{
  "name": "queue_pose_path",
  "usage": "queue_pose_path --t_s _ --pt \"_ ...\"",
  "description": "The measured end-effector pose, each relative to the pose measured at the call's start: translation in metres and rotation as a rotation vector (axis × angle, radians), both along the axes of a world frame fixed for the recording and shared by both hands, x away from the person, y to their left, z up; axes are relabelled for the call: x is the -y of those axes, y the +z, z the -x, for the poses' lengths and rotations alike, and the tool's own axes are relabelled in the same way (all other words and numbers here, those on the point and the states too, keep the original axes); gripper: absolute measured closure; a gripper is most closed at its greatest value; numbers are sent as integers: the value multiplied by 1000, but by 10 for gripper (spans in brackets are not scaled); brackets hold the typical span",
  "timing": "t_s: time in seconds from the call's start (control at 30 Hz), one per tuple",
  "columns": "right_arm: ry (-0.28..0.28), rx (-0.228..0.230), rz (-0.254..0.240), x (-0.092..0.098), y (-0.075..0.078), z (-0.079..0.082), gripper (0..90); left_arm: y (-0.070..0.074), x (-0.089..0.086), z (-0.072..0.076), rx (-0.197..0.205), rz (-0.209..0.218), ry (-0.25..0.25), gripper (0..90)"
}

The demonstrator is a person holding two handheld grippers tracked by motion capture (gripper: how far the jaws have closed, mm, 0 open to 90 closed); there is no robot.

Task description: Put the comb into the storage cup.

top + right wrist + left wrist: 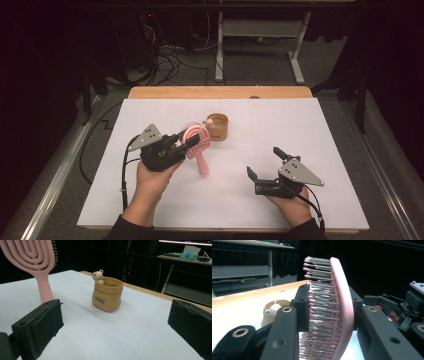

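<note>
Pink plastic hairbrush with an oval, slotted head and metal bristles tipped in pink — it is up off the white-covered table, left of centre, clamped by its head in the left gripper. In the high view its handle slants down toward the near side, the end close to the sheet; whether it touches I cannot tell. In the left gripper view the two black jaws press on the head from both sides, one pad against the bristles, the other against the smooth curved back.

Going down in size: the table is a wooden top under a white sheet, a strip of bare wood showing along its far edge. The right gripper sits at the near right, well apart from the brush, held in the person's right hand; its jaws stand wide apart with nothing between them — in the right gripper view they frame the bare sheet.

Smallest is the tan, sack-shaped ceramic pot with a little cream bear figure at its rim. It stands upright toward the far middle of the table, just beyond the brush head and slightly to its right.
</note>
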State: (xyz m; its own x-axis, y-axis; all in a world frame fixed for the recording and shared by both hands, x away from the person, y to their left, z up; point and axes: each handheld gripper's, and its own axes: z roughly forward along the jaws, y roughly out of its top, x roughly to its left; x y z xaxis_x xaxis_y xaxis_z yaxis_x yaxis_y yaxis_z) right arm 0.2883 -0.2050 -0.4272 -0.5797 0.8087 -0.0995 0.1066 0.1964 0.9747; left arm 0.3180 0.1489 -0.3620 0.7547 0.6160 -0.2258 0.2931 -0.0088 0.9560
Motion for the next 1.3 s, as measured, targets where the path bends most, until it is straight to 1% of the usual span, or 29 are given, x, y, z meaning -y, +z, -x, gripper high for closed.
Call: queue_pose_path --t_s 0.23,0.47,0.67,0.83,1.07,1.3 --pt "-31 -30 -11 18 -8 2 2 3 -12 0 5 7 30 632" --pt "-68 -29 -23 36 -8 6 2 4 -20 1 19 12 55 633" --pt "-96 -32 -30 50 -10 10 2 5 -27 1 23 27 79 633" --pt "-122 -36 -31 62 -13 12 2 8 -34 -1 22 28 99 633" --pt "-127 -28 -36 69 -15 14 2 9 -36 -6 25 18 117 633" --pt "-128 -22 -31 68 -16 14 2 12 -34 -11 24 29 114 633"
